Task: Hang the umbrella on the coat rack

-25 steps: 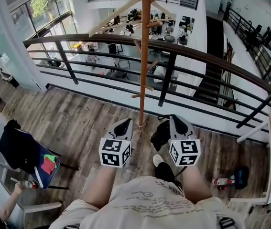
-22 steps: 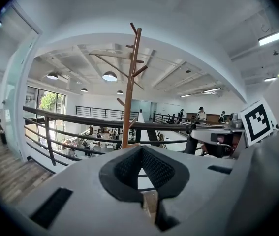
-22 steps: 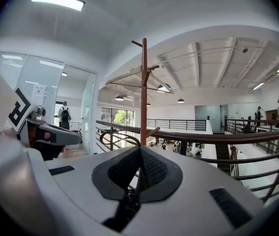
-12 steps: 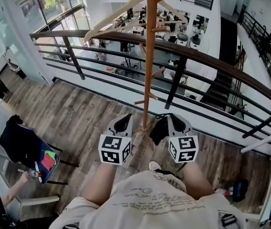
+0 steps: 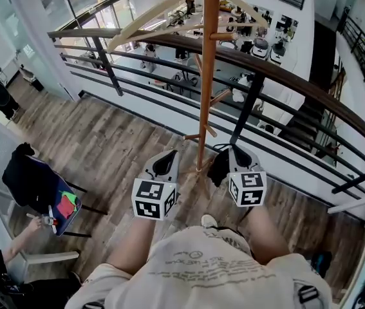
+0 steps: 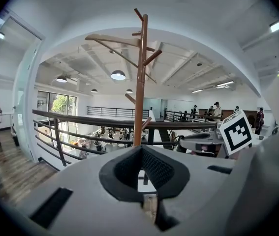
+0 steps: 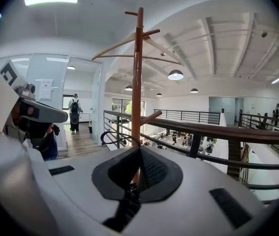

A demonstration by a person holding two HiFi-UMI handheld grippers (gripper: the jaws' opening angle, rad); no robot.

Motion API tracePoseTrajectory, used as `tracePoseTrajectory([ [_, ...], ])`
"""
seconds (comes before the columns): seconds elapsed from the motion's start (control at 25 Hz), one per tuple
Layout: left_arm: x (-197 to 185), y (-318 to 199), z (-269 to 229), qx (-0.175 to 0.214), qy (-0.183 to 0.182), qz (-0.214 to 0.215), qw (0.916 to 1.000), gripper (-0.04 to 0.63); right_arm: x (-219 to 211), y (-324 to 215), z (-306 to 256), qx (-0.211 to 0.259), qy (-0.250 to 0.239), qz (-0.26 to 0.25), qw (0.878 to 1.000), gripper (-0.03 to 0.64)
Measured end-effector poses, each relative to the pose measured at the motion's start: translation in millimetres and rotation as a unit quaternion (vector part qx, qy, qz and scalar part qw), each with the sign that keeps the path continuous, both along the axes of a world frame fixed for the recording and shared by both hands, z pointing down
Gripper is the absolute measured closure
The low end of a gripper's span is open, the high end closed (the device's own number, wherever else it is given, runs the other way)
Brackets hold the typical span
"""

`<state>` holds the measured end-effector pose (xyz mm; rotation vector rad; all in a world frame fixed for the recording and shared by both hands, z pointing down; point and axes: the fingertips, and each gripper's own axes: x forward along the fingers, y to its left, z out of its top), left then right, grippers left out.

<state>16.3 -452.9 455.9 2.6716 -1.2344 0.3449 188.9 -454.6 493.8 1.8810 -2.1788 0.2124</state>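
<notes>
The wooden coat rack (image 5: 203, 108) stands just ahead of me at the railing, with pegs and a hanger arm near its top. It rises straight ahead in the left gripper view (image 6: 139, 82) and the right gripper view (image 7: 137, 82). My right gripper (image 5: 237, 158) is shut on a folded black umbrella (image 5: 218, 171), just right of the pole's foot. The umbrella's dark body shows between the jaws (image 7: 128, 200), and its thin strap loop (image 7: 114, 136) sticks out beyond them. My left gripper (image 5: 167, 162), left of the pole, is shut with nothing in it.
A dark metal railing (image 5: 169, 44) with a wooden top rail runs behind the rack, with an open atrium below it. A chair draped in dark clothing (image 5: 34, 192) stands at the left, a person's hand beside it. A person with a backpack (image 7: 74, 112) stands far off.
I have come closer to the rack, so the pole and railing now loom larger and nearer. Both grippers keep their pose, the right one still holding the umbrella.
</notes>
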Motion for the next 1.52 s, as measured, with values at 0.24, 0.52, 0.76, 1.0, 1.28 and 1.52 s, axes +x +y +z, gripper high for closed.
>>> tracePoseTrajectory([
  [0.24,-5,-10,8,-0.005,-0.013,-0.022,0.9997,0.591,9,-26,23,-0.016,0.000,-0.002,1.000,0.612],
  [0.52,8,-19,3,-0.007,-0.023,-0.045,0.9987,0.591,27,-53,39,-0.039,0.002,-0.012,0.999,0.612],
  [0.76,8,-22,4,-0.002,-0.028,-0.069,0.9972,0.591,31,-68,50,-0.051,0.002,-0.020,0.998,0.612],
  [1.0,10,-27,-4,0.004,-0.028,-0.089,0.9956,0.591,34,-80,63,-0.069,0.014,-0.033,0.997,0.612],
  [1.28,5,-28,2,-0.001,-0.030,-0.108,0.9937,0.591,33,-90,80,-0.084,0.017,-0.044,0.995,0.612],
  [1.52,5,-25,9,-0.004,-0.031,-0.118,0.9925,0.591,34,-93,97,-0.098,0.023,-0.049,0.994,0.612],
])
